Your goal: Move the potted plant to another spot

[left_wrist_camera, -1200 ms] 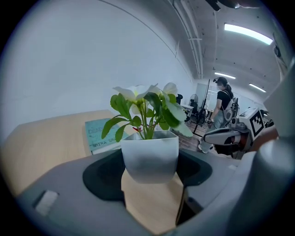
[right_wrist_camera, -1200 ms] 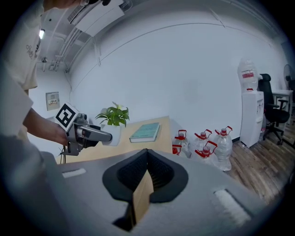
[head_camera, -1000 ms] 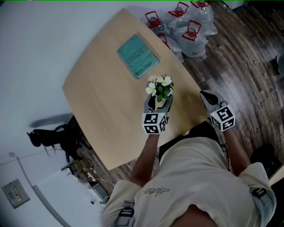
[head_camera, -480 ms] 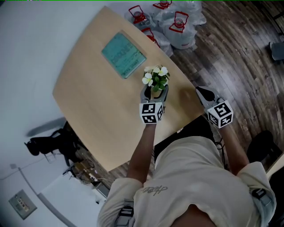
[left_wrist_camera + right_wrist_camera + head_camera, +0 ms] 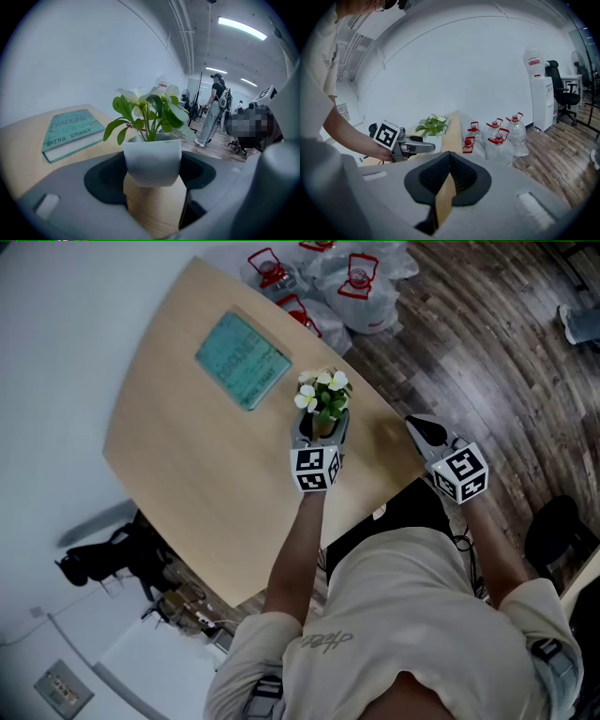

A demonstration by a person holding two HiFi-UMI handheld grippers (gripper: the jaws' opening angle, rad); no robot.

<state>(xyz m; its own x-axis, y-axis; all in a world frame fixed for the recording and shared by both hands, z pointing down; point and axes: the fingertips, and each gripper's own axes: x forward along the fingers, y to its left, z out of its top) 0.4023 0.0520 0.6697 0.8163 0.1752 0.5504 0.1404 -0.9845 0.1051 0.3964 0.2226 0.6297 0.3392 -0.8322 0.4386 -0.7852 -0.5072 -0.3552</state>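
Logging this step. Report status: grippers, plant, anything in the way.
Left hand-held gripper shut on potted plant. Right hand-held gripper shut, empty, beside the table edge. Teal book lies apart from the pot.

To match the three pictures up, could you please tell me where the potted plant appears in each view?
Head view: the potted plant is upper centre, near the table's right edge.
Left gripper view: centre, large and close, with the book behind it to the left.
Right gripper view: small, left of centre, at mid height.
Shared landmark: the wooden table it sits over, seen in all three views.
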